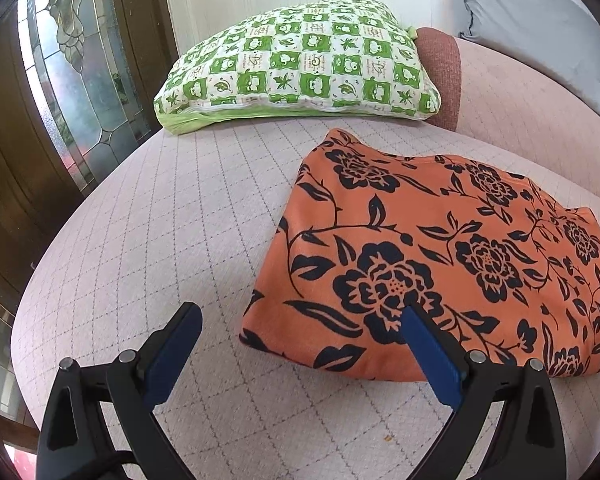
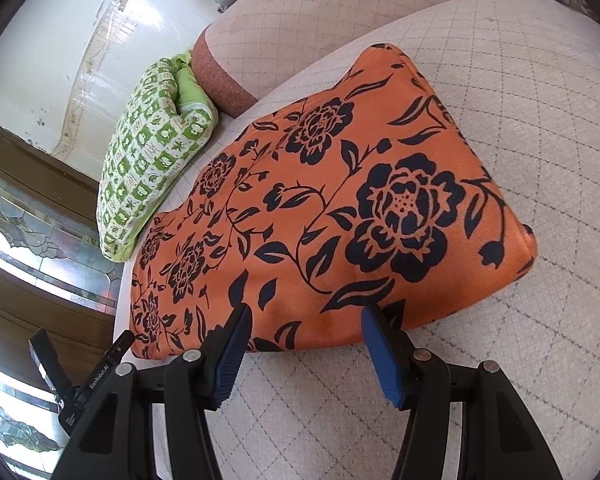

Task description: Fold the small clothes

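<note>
An orange garment with black flowers (image 1: pixel 440 256) lies folded into a flat rectangle on the pale quilted sofa seat (image 1: pixel 172 216); it also shows in the right wrist view (image 2: pixel 340 200). My left gripper (image 1: pixel 300 316) is open and empty, just above the garment's near left corner, its right finger over the cloth. My right gripper (image 2: pixel 306 316) is open and empty, hovering at the garment's near edge. The other gripper (image 2: pixel 80 372) shows at lower left in the right wrist view.
A green and white checked pillow (image 1: pixel 300 64) lies at the back of the seat, also in the right wrist view (image 2: pixel 156 148). A grey cushion (image 1: pixel 540 28) rests on the backrest. A wooden door with leaded glass (image 1: pixel 72 80) stands left, past the seat edge.
</note>
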`<state>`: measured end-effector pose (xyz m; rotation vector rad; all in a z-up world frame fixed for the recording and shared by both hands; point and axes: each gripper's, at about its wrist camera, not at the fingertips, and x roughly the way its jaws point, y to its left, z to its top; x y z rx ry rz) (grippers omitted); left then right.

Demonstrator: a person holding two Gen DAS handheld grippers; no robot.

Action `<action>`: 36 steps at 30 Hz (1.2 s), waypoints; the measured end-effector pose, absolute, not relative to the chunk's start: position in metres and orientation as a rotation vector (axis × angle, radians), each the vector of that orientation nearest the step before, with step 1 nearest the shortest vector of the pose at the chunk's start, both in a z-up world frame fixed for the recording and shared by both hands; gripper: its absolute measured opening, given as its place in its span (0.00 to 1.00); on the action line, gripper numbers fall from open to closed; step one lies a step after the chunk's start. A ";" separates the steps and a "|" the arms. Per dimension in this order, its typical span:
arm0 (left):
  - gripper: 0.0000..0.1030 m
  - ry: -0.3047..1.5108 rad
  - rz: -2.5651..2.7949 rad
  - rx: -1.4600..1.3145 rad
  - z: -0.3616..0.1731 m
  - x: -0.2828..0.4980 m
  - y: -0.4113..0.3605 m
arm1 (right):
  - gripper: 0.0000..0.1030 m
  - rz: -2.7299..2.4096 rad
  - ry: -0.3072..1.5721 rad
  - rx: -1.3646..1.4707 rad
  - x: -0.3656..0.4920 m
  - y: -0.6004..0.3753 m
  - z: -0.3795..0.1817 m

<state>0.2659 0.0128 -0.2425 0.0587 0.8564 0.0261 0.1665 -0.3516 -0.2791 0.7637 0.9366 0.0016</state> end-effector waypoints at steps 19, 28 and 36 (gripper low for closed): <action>0.97 0.841 -0.003 0.079 -0.241 0.262 0.002 | 0.59 0.016 0.935 0.767 0.168 -0.349 -0.280; 0.97 0.843 -0.015 0.079 -0.241 0.262 -0.001 | 0.59 0.027 0.936 0.764 0.170 -0.349 -0.280; 0.97 0.844 -0.023 0.087 -0.242 0.260 -0.005 | 0.59 0.025 0.934 0.766 0.169 -0.349 -0.279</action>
